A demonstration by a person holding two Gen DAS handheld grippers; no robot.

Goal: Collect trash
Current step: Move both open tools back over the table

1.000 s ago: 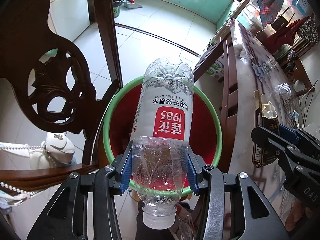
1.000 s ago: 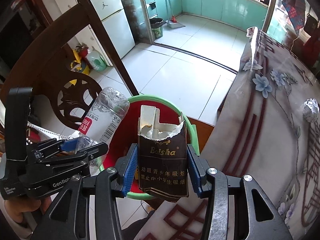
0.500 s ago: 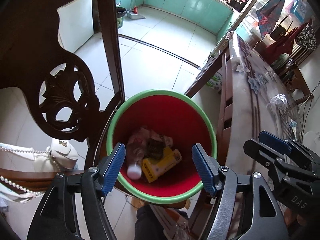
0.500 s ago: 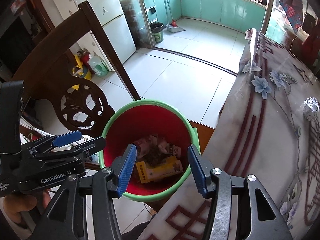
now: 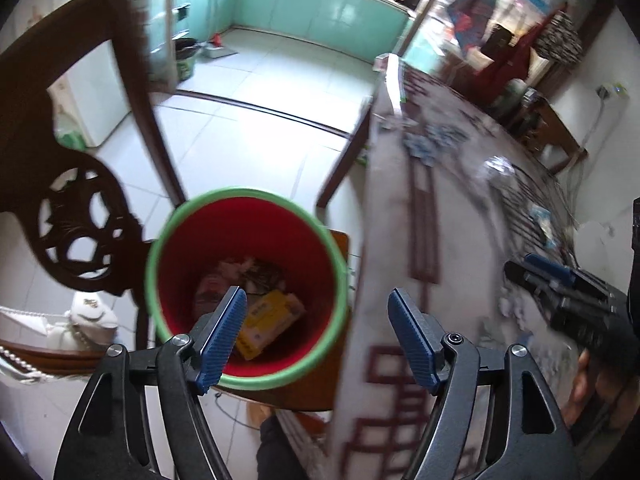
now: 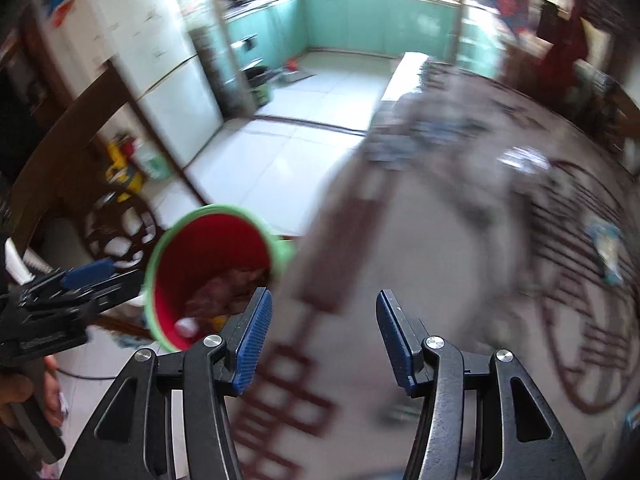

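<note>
Over bin (image 5: 248, 196), left gripper (image 5: 316, 332) parted, empty

We note a carved chair (image 5: 80, 216) at nine o'clock with a white bag (image 5: 90, 314) on its seat. A white fridge (image 6: 160, 68) stands at eleven o'clock. The patterned tablecloth (image 6: 460, 240) fills three o'clock. Teal cabinets (image 5: 320, 12) line twelve o'clock.

Bright daylight, window glare far end — heavy motion blur, fisheye-warped edges.

left wrist: steep down | right wrist: same, blurred | shared: bin (image 5: 244, 196)
</note>
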